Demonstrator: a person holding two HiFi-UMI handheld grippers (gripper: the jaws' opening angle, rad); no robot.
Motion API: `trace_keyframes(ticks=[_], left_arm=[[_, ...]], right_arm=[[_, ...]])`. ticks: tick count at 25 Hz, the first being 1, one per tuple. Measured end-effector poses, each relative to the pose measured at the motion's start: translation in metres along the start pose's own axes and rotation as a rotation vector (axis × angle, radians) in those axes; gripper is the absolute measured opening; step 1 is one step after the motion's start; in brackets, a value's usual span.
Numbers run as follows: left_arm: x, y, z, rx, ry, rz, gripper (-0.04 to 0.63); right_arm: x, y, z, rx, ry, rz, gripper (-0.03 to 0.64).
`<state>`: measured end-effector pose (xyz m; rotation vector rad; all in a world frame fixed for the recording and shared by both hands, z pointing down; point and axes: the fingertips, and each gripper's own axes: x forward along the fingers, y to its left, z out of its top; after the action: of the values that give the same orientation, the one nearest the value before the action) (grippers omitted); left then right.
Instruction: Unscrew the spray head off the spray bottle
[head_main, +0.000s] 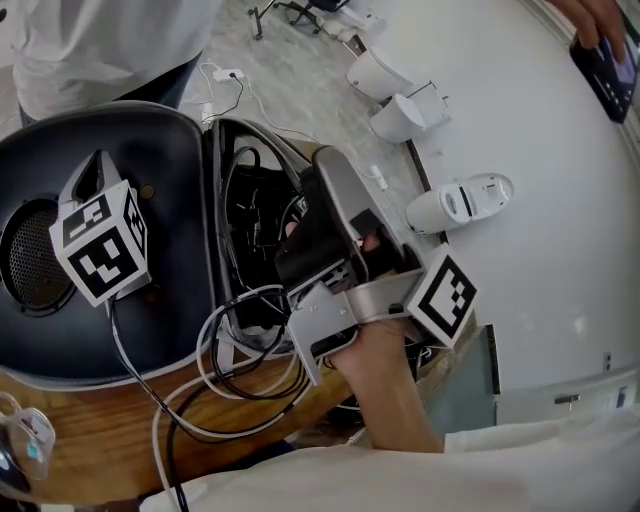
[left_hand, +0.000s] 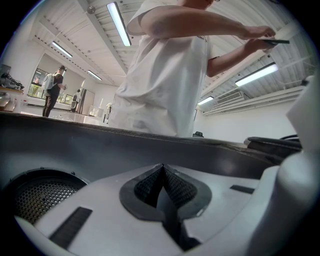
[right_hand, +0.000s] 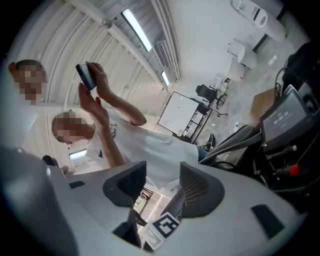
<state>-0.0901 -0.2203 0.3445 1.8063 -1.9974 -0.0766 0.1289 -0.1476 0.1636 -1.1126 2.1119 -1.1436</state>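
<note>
Two tools hold nothing, our left tool (left_hand: 162, 186) pressed together and our right tool (right_hand: 161, 189) apart, and we see no spray bottle in any view; we judge it light, slick plastic, best gripped at body and collar.

The room was bright, lit evenly from above by long ceiling tubes (left_hand: 119, 22) that burned out to plain white in both tool views. In the head view the white surface (head_main: 560, 280) at right was washed pale, while the dark shell (head_main: 170, 180) carried a soft sheen. All three views bowed hard toward the edges, with black corners. Close to each lens, the grey bodies of the left tool (left_hand: 161, 172) and right tool (right_hand: 162, 187) looked soft.
</note>
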Motion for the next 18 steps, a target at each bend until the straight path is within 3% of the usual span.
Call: trace_keyframes(ticks=[3,8,15,18], left_arm=[[0.000,0.000,-0.001,0.002,0.000,0.001,-0.002],[0.000,-0.001,0.000,0.002,-0.001,0.000,-0.002],[0.000,-0.001,0.000,0.002,-0.002,-0.001,-0.002],[0.000,-0.001,0.000,0.003,-0.001,0.000,-0.002]], right_arm=[[-0.005,-0.004,-0.005,-0.096,0.039,-0.049,-0.006],[-0.004,0.004,-0.007,-0.266,0.104,-0.069,-0.006],[0.017,0.010,-0.011,-0.710,0.340,-0.191,-0.002],[0.035,0.008,-0.018,-0.788,0.466,-0.179,0.158]])
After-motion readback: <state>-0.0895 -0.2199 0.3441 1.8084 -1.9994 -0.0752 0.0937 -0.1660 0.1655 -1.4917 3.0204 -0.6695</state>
